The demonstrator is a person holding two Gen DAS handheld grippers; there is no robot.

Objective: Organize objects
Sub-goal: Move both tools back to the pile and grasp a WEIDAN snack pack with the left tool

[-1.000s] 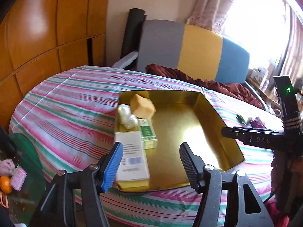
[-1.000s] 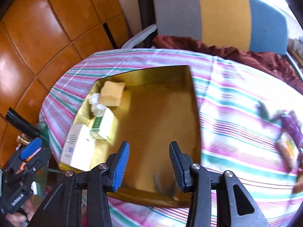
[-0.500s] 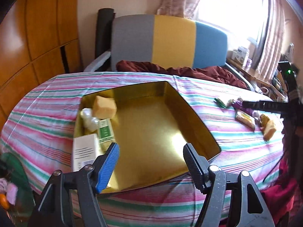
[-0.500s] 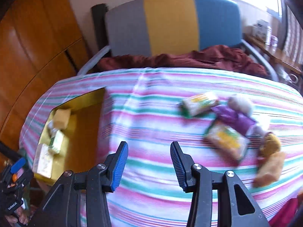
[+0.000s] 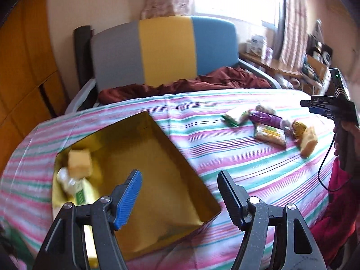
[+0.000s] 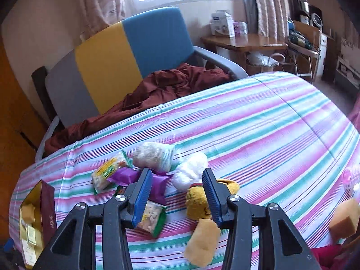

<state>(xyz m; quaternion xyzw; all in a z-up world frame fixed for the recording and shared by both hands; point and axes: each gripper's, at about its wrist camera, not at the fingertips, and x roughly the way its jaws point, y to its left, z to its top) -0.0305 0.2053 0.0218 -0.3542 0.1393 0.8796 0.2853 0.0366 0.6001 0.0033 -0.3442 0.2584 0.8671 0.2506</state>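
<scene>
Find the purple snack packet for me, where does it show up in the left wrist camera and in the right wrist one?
Left wrist view: purple packet sits upper right on the striped cloth, in the pile of loose items.
Right wrist view: purple packet lies lower left of centre, partly behind the right gripper's blue finger.
Shared landmark: the gold box, centre-left in the left view, far lower left in the right.

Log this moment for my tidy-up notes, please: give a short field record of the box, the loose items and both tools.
surface: striped cloth
box: gold box, open, mostly bare floor
in box: yellow sponge, green-labelled packet, both against one wall
loose pile: snack packet, purple packet, rolled sock, white wad, yellow plush toy, sponge piece
left tool: open, empty, over the box
right tool: open, empty, over the pile
</scene>
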